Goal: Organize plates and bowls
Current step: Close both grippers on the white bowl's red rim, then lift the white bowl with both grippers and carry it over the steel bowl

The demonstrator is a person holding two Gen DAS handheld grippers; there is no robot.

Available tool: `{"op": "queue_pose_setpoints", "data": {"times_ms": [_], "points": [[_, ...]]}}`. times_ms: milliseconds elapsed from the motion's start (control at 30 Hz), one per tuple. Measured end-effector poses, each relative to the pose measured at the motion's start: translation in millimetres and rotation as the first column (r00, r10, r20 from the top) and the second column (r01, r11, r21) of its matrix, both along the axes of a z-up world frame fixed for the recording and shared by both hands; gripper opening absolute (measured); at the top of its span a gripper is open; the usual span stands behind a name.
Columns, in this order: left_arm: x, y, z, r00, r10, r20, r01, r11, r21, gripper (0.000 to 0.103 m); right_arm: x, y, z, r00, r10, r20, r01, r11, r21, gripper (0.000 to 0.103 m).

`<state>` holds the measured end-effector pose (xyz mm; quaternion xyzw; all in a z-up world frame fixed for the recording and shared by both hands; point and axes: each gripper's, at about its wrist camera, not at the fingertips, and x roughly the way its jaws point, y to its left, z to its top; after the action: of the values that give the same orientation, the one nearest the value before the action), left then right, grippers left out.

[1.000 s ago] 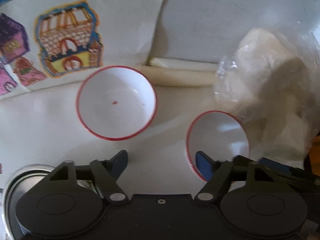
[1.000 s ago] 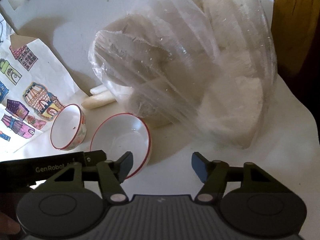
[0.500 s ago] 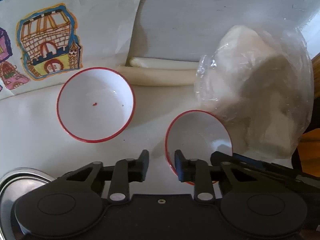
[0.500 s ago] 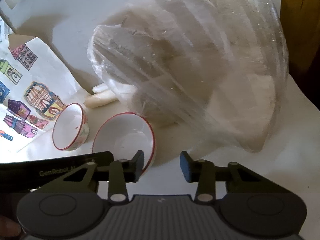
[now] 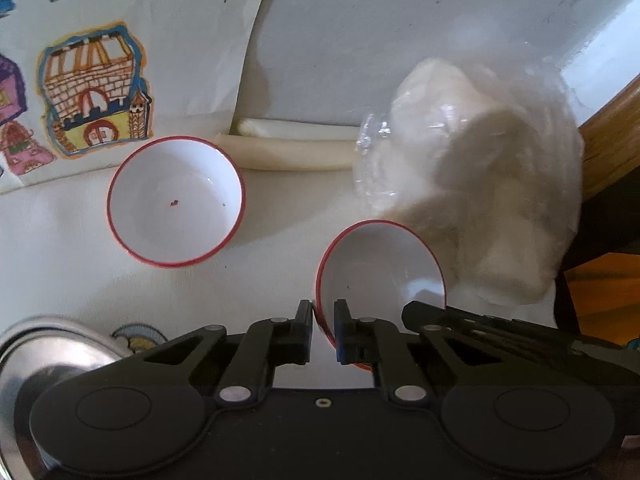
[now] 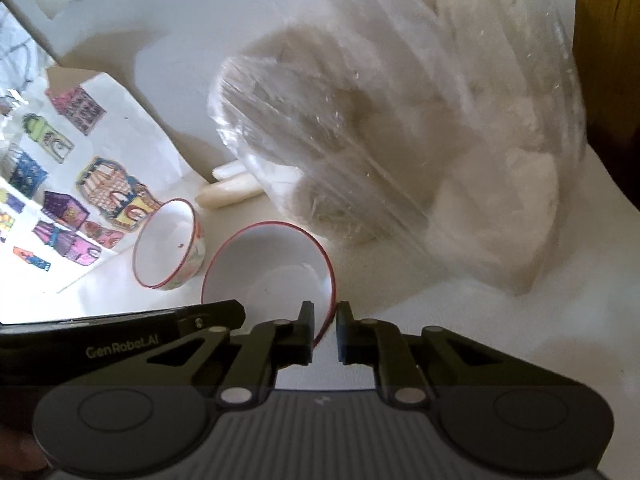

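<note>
Left tongs (image 5: 323, 330) and right tongs (image 6: 325, 330) just closed from wide open, pinching opposite rims of near bowl (image 5: 380, 272), lower centre of frame. Judged ready for lifting and nesting into second bowl (image 5: 175, 201), upright, centre left on desk (image 5: 60, 248).

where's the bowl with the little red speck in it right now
In the left wrist view the speckled bowl stands upright on the white table, left of centre, just below the castle drawing and apart from the gripped bowl.
</note>
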<state>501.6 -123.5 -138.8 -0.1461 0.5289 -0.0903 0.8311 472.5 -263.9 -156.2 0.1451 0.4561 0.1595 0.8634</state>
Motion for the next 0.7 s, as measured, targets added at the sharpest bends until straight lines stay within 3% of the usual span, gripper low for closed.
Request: {"op": "queue_pose_setpoints", "data": {"times_ms": [433, 700], "points": [[-62, -7, 60, 0.992, 0.045, 0.114, -0.047, 0.999, 0.014, 0.011, -52, -29, 47, 0.992, 0.075, 0.099, -0.078, 0.996, 0.033, 0.012], [-106, -14, 72, 0.995, 0.086, 0.058, -0.087, 0.996, 0.015, 0.011, -89, -39, 58, 0.980, 0.168, 0.108, -0.169, 0.986, 0.002, 0.012]]}}
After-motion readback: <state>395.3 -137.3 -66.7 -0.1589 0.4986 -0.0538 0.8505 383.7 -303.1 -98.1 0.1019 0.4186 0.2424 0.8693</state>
